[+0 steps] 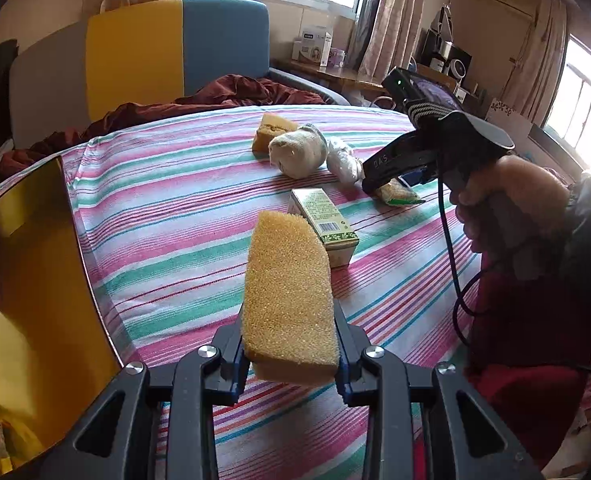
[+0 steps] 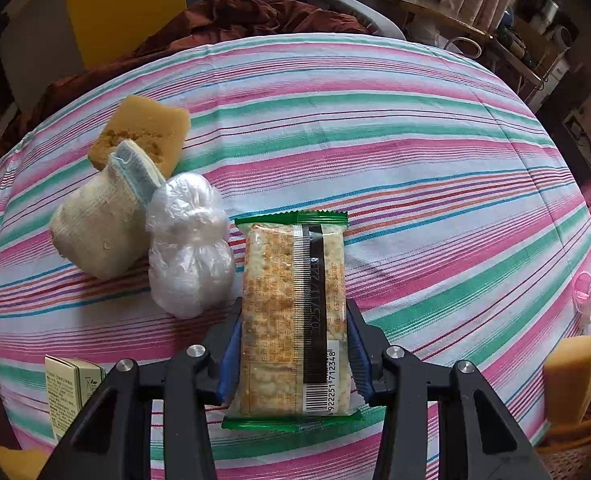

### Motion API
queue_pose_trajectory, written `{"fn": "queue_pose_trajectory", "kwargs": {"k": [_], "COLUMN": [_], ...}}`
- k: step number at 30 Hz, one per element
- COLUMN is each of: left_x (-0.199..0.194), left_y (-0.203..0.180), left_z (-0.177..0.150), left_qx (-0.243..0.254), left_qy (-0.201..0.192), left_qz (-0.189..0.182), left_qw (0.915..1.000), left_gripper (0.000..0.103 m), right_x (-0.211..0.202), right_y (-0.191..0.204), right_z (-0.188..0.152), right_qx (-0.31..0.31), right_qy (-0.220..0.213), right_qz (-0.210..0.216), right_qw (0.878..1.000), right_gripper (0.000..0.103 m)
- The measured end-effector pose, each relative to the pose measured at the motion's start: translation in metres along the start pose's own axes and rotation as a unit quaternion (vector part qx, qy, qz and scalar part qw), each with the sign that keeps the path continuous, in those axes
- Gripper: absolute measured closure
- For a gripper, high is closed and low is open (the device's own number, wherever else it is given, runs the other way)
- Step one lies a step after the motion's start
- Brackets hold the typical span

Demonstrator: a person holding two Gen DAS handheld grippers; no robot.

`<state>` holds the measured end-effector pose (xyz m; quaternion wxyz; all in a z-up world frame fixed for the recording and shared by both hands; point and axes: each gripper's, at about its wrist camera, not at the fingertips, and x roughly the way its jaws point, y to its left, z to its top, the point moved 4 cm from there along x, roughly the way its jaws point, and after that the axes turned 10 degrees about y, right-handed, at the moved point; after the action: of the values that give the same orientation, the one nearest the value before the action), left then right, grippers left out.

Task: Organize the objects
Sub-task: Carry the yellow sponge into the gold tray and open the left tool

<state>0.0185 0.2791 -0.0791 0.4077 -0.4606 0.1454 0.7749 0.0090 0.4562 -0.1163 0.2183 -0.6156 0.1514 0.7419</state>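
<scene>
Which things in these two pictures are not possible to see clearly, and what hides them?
- Left wrist view: the snack packet is mostly hidden behind the right gripper.
- Left wrist view: the yellow box is cut off by the left edge; its contents are unclear.
- Right wrist view: the bundle in clear plastic; the wrap blurs what is inside.
- Right wrist view: the small carton is partly behind the gripper's frame, its print too small to read.

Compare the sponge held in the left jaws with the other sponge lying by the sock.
The held sponge is lifted off the bed, clamped upright; the far sponge lies flat on the striped sheet. The held sponge's face looks even; the far sponge's top is torn and pitted. Both are yellow-tan blocks.
</scene>
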Motion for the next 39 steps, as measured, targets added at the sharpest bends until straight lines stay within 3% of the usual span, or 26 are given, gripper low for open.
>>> {"fn": "queue_pose_trajectory", "kwargs": {"k": [6,10,14,17,22,25,32,35,39], "left_x": [-0.013,-0.039,-0.07,-0.087,-0.09,-0.081,-0.042,-0.029,-0.033], "left_y": [0.002,0.014,0.054,0.102,0.191,0.227,0.268,0.288,0.295], "left_z": [-0.002,0.003,0.016,0.025,0.031,0.033,0.048,0.042,0.03], "left_qx": [-0.004,-0.014,-0.068,-0.115,-0.193,-0.227,-0.255,-0.276,-0.281], "left_qy": [-0.005,-0.03,-0.058,-0.072,-0.054,-0.041,-0.001,0.027,0.03], "left_qz": [-0.003,0.0,0.006,0.03,0.071,0.071,0.094,0.116,0.124], "left_qw": [1.0,0.9995,0.996,0.9903,0.9772,0.9703,0.9625,0.9537,0.9513], "left_gripper": [0.07,0.07,0.07,0.07,0.07,0.07,0.067,0.06,0.055], "right_x": [-0.003,-0.004,-0.003,-0.003,-0.004,-0.005,-0.005,-0.005,-0.005], "right_y": [0.003,0.005,0.005,0.006,0.009,0.01,0.013,0.013,0.013], "right_z": [-0.005,-0.006,-0.006,-0.006,-0.006,-0.006,-0.006,-0.006,-0.005], "right_qx": [-0.005,-0.008,-0.007,-0.01,-0.015,-0.018,-0.022,-0.022,-0.025], "right_qy": [-0.002,-0.003,-0.003,-0.004,-0.004,-0.005,-0.006,-0.006,-0.006], "right_qz": [-0.005,-0.01,-0.009,-0.012,-0.018,-0.021,-0.024,-0.025,-0.026], "right_qw": [1.0,1.0,1.0,1.0,1.0,1.0,0.999,0.999,0.999], "right_gripper": [0.057,0.057,0.057,0.057,0.057,0.057,0.057,0.057,0.057]}}
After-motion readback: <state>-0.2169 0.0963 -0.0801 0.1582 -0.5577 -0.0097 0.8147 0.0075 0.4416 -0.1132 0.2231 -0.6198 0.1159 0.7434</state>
